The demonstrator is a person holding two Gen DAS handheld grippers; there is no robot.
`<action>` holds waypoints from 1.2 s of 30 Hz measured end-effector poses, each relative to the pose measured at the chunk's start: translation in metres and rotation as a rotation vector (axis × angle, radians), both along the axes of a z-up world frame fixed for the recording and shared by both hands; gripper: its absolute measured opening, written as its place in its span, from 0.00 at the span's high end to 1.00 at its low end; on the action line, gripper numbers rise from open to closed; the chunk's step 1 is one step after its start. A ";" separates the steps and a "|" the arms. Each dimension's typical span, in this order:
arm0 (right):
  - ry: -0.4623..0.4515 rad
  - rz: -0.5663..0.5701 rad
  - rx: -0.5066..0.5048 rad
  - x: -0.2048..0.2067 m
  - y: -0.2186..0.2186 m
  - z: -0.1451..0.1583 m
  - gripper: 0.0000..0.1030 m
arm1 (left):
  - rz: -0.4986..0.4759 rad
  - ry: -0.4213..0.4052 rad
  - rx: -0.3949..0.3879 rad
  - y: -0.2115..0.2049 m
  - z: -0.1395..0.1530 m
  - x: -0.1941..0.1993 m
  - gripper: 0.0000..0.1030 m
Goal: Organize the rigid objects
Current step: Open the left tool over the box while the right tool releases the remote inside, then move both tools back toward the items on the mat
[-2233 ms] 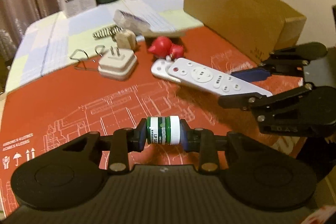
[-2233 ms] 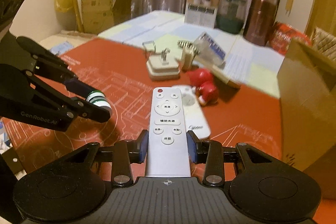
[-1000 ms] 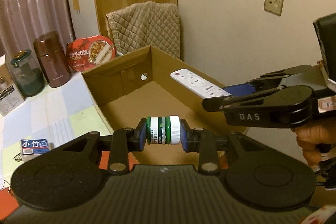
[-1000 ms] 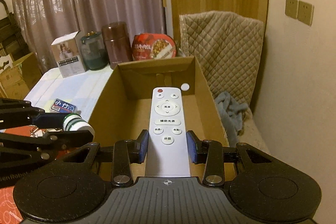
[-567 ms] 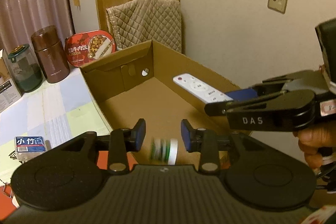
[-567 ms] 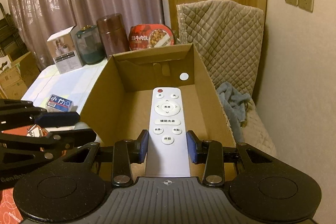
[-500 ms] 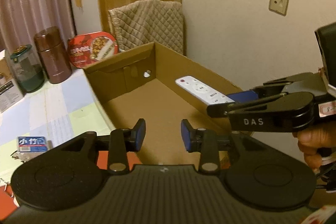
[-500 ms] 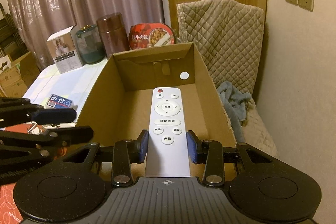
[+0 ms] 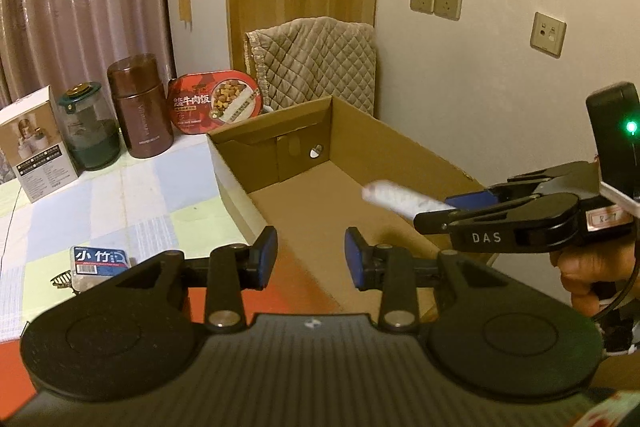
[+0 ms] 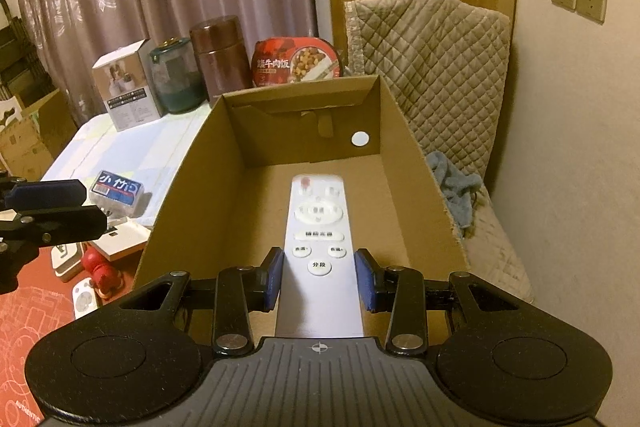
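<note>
The white remote control hangs over the open cardboard box, pinched at its lower half between the blue pads of the right gripper, its button end pointing toward the box's far wall. The left gripper hovers at the box's near left edge, jaws spread apart with nothing between them. A blue-labelled packet lies left of the box.

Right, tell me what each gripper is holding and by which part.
The right gripper pinches the white remote by its long edges near the lower end. The left gripper holds nothing.
</note>
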State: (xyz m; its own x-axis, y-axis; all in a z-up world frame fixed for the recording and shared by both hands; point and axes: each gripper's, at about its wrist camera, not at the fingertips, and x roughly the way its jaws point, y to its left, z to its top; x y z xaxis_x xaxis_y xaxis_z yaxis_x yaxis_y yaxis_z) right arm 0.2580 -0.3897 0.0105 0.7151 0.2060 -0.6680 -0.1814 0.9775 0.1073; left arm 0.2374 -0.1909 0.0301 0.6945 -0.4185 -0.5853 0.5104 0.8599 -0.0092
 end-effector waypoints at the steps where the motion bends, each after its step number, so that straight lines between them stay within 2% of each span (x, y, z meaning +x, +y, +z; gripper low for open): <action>1: -0.005 0.002 -0.002 -0.001 0.002 0.000 0.66 | 0.005 -0.001 -0.002 0.003 0.000 -0.001 0.69; 17: -0.108 0.098 -0.044 -0.044 0.050 0.039 0.56 | 0.123 0.002 -0.038 0.075 0.013 -0.034 0.69; 28: -0.172 0.188 0.002 -0.085 0.097 0.064 0.51 | 0.261 -0.007 -0.042 0.159 0.021 -0.070 0.68; 36: -0.193 0.264 0.040 -0.108 0.136 0.061 0.45 | 0.353 0.009 -0.036 0.212 0.007 -0.089 0.67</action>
State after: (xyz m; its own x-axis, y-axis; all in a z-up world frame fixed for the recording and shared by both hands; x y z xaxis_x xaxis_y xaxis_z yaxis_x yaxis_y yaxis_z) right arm 0.1497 -0.2537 0.0717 0.7461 0.4245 -0.5130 -0.4488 0.8897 0.0835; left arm 0.1482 0.0207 0.0374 0.7948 -0.1739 -0.5814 0.1811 0.9824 -0.0463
